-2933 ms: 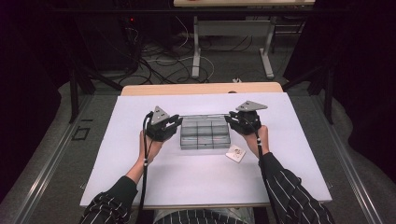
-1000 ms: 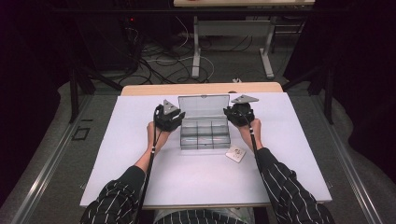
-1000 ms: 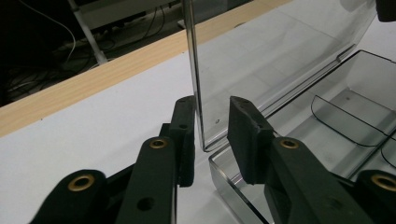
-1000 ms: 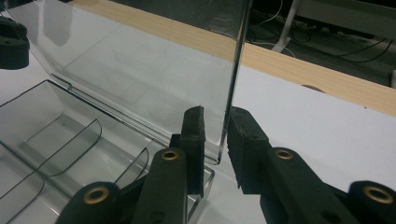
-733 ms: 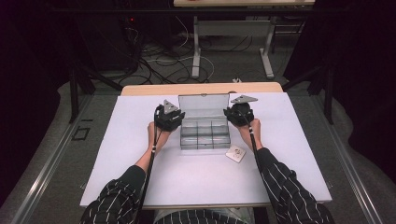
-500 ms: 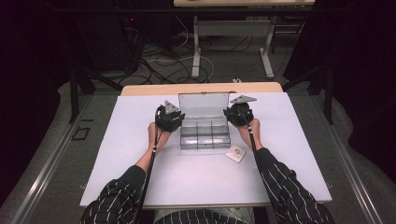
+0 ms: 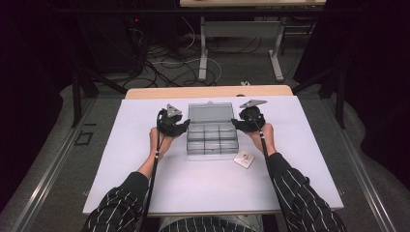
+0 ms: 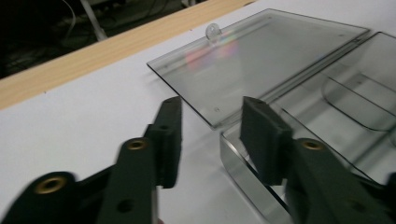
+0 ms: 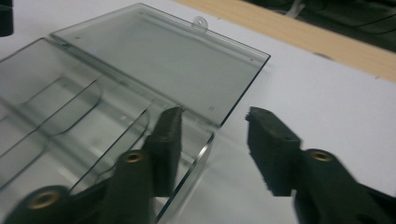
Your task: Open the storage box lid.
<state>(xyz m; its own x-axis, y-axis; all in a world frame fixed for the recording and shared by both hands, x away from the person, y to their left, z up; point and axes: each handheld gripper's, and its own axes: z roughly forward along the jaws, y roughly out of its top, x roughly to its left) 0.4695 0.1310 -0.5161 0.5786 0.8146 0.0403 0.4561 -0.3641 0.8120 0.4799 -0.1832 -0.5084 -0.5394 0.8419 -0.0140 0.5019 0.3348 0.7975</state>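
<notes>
Clear plastic compartment box (image 7: 211, 139) in the middle of the white table (image 7: 121, 164), between both hands. Lid (image 8: 261, 60) flipped all the way back, flat on the table, so the little sections are easy to reach. Left gripper (image 8: 210, 126) and right gripper (image 9: 210, 135) just been opening, now spread, each straddling a back corner of the box by the hinge, pinching nothing. See-through, greyish, sections seemingly empty. Small white card (image 7: 244, 160) close by.

Dark sleeves (image 7: 300, 193) with thin white stripes on both arms. Black left gripper (image 7: 173, 126) and black right gripper (image 7: 249, 123), each topped by a grey three-cornered plate and trailing a black cable. Matte black jaws with flat ribbed pads; brass-coloured, seemingly metal, bushings near the pivots.
</notes>
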